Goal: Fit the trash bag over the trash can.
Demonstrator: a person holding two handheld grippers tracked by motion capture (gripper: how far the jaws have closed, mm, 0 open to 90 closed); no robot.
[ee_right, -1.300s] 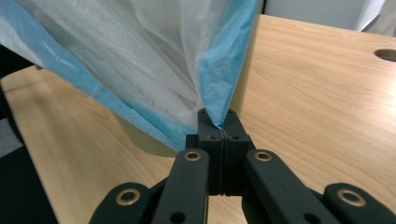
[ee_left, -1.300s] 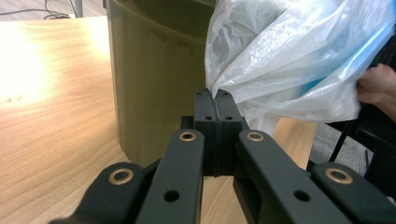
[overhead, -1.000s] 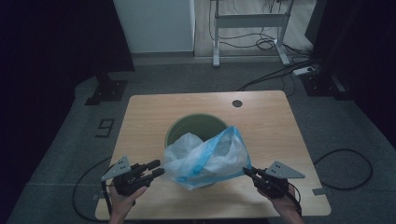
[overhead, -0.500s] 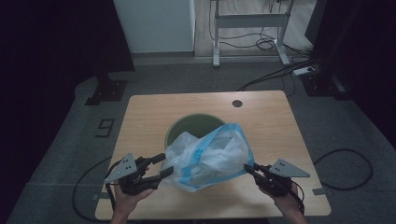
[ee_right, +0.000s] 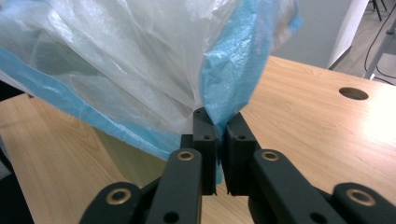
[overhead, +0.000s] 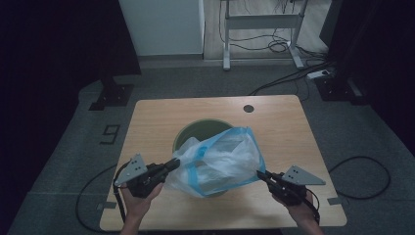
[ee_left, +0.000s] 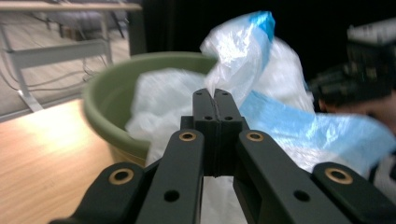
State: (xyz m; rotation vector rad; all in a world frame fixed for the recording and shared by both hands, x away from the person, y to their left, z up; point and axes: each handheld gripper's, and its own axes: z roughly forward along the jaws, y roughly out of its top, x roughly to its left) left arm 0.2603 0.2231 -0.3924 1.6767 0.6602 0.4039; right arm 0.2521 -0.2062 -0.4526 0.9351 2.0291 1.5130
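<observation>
A white plastic bag with blue edging (overhead: 220, 159) hangs stretched over a round green bin (overhead: 195, 129) in the middle of the wooden table (overhead: 161, 117). My left gripper (overhead: 173, 162) has just been closing and is shut on the bag's left edge. In the left gripper view the jaws (ee_left: 215, 93) meet on thin white film of the bag (ee_left: 243, 51), with the bin (ee_left: 107, 98) behind. My right gripper (overhead: 261, 174) has also just been closing further and pinches the bag's right corner. In the right gripper view a blue fold of the bag (ee_right: 116, 56) sits between the jaws (ee_right: 219, 119).
A round cable hole (overhead: 248, 108) lies near the table's far right edge. Bare wood (ee_right: 303, 112) stretches to the right of the bin. Cables run over the grey floor (overhead: 362, 171) around the table, and a desk frame (overhead: 264, 22) stands at the back.
The left gripper has risen a little toward the bag and shut on its left edge. The bag is now pulled wider between the two grippers. The right gripper has hardly moved.
</observation>
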